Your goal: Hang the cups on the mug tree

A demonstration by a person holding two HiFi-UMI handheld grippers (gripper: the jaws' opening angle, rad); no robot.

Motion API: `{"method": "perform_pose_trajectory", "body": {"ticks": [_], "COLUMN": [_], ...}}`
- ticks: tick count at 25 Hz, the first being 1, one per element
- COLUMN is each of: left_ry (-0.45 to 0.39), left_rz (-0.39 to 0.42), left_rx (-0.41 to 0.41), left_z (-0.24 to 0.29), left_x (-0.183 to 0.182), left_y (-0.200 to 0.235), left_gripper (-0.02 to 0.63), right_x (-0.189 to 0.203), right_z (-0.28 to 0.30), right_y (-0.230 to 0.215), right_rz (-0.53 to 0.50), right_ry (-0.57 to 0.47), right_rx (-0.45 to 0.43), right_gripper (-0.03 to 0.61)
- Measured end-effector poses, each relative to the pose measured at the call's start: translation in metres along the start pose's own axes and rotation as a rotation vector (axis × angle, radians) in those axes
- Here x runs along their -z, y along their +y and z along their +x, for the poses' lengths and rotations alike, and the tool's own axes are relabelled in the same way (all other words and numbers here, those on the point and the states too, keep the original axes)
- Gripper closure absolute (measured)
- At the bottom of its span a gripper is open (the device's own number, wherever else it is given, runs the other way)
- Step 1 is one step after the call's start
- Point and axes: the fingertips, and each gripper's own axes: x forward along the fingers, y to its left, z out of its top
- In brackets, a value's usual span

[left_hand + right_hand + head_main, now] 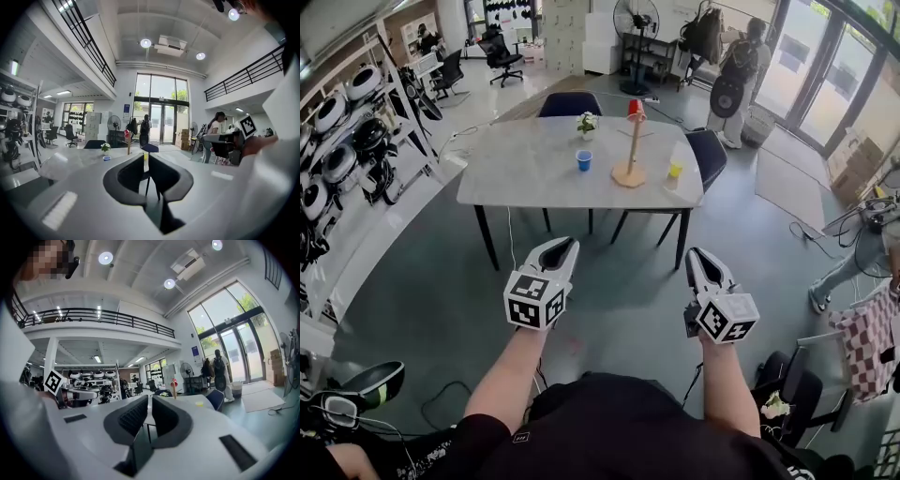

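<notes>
Plainly the person is standing well back from the table (520,173), which lies at 12 o'clock from them across bare floor. Both tools are held out level in front of the body. The left gripper (565,244) is clenched, its jaws together with nothing between them. The right gripper (697,254) is clenched and empty too.

On the table the wooden mug tree (630,155) stands toward the right half. A red cup (636,109) already sits at its top. A blue cup (584,160) stands on the tabletop at about 9 o'clock from the tree's base, a little apart from it. A yellow cup (675,171) sits near the base at 3 o'clock. A small potted plant (587,123) is at roughly 11 o'clock from the tree, near the far edge.

By my reckoning one cup is hung and two wait, so the step in hand is the walk-up. To do it well, I would close in squarely on the near edge and release the jaws before reaching. The left gripper suits the blue cup and the right the yellow. Each cup wants gripping by its rim or wall, lifting clear and carrying to a free peg. The tree looks light enough to tip if knocked.
</notes>
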Motion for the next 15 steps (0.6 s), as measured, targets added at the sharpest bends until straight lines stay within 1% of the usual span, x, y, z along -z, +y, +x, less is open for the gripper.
{"method": "perform_pose_trajectory", "body": {"ticks": [3,4,6,7,8,11,15], "left_ry": [-0.004,-0.003,0.0,0.0,-0.002,-0.008,-0.009], "left_rz": [-0.008,-0.011,-0.019,-0.023,-0.026,-0.03,-0.036], "left_rx": [-0.002,-0.002,0.001,0.003,0.006,0.014,0.012], "left_z": [-0.008,-0.011,-0.012,-0.012,-0.012,-0.011,-0.001], "left_x": [0.001,0.002,0.004,0.005,0.006,0.007,0.007], "left_y": [0.012,0.015,0.022,0.025,0.027,0.032,0.044], "left_gripper": [0.595,0.579,0.489,0.476,0.468,0.429,0.393], "right_x": [-0.001,-0.001,-0.001,0.001,0.003,0.007,0.013], "right_z": [0.002,0.002,0.004,0.005,0.005,0.009,0.02], "right_y": [0.011,0.014,0.02,0.022,0.023,0.023,0.015], "right_rz": [-0.031,-0.049,-0.078,-0.083,-0.084,-0.079,-0.074], "right_ry": [0.006,0.009,0.016,0.021,0.027,0.039,0.058], "right_rx": [0.0,0.004,0.01,0.01,0.008,-0.001,0.005], "right_gripper": [0.571,0.569,0.556,0.519,0.466,0.425,0.385]}}
